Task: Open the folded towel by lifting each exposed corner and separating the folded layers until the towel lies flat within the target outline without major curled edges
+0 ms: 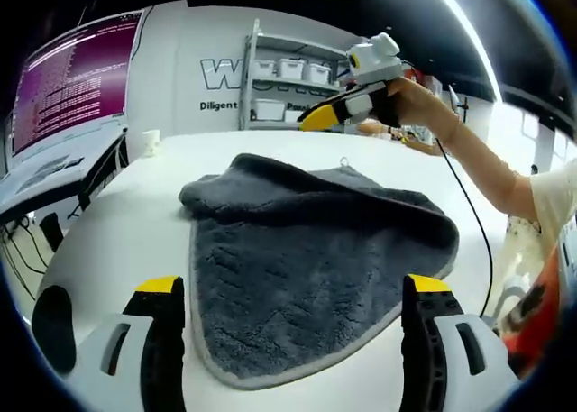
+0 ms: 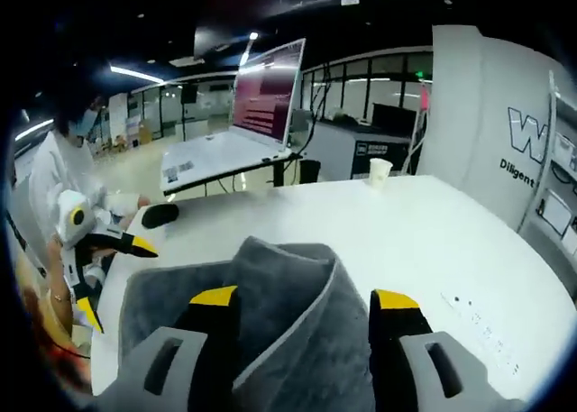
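A dark grey towel (image 1: 306,250) with a light hem lies on the white table (image 1: 117,223), its far part folded over into a thick rumpled layer. In the left gripper view, my left gripper (image 1: 293,286) is open and low over the towel's near rounded corner, one jaw on each side of it. A hand holds my right gripper (image 1: 317,117) in the air beyond the towel's far edge. In the right gripper view, my right gripper (image 2: 305,299) is open, and a raised fold of the towel (image 2: 288,286) shows between its jaws. The left gripper (image 2: 113,279) sits at the left by the person.
A paper cup (image 2: 380,170) stands on the table's far side, also seen as the cup (image 1: 149,141). A black oval object (image 2: 160,215) lies near the table edge. A magenta screen (image 1: 72,78) and desk flank the table, and a shelf with white bins (image 1: 288,69) stands behind it.
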